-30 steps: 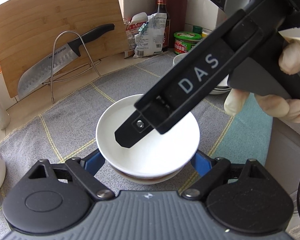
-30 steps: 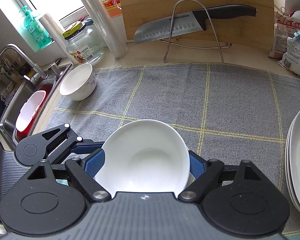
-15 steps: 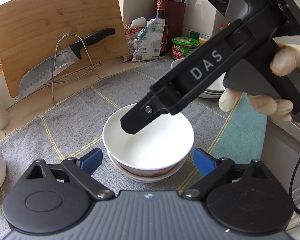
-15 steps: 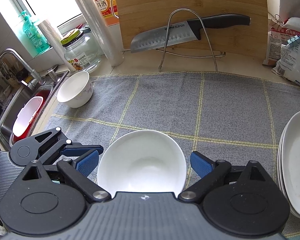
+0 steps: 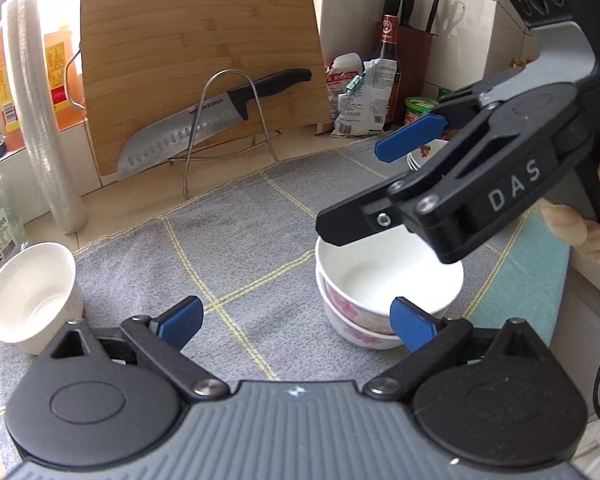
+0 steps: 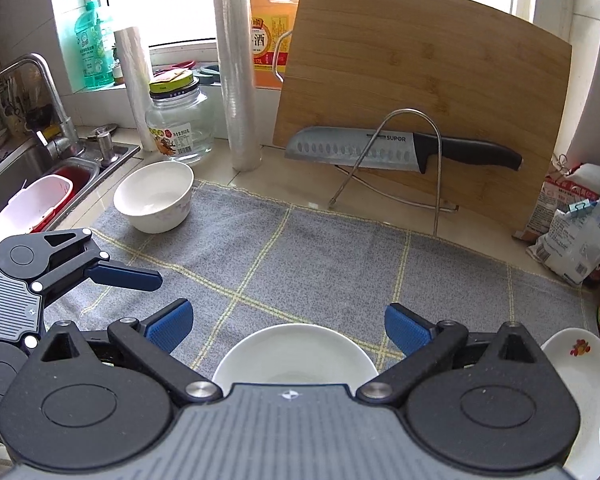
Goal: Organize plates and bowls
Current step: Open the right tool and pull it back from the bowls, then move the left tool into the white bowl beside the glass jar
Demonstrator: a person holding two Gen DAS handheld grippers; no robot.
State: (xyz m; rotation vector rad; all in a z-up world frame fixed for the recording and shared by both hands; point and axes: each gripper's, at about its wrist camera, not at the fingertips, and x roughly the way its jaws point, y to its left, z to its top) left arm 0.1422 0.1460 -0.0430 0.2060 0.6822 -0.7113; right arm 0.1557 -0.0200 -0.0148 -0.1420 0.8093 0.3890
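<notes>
I had both tools over the grey checked cloth [image 6: 340, 256] on the desk. The left gripper [image 5: 296, 318] had its jaws spread wide, just opening further, nothing between them. The stacked bowls [image 5: 388, 280] sat at 3 o'clock of its gap, the right blue pad overlapping the lower bowl's rim in that view; I couldn't tell touch from overlap. The upper white bowl nested in a floral one. The right gripper [image 6: 288, 322] was also spread wide, jaws just opening, pads clear of the bowl; from its own camera the stack showed only at 6 o'clock, its near half hidden by the tool body. In the left view the right tool hung over the stack from 2 o'clock, covering the far rim, with one blue pad showing and gloved fingers [image 5: 576, 228] cut off at the edge. A lone white bowl [image 6: 154, 196] stood at 10 o'clock near the sink [image 6: 28, 168], partly off the cloth. The plate stack [image 6: 576, 392] at 4 o'clock was cropped by the frame. A knife [image 6: 400, 150] rested on a wire rack against the cutting board [image 6: 420, 88].
</notes>
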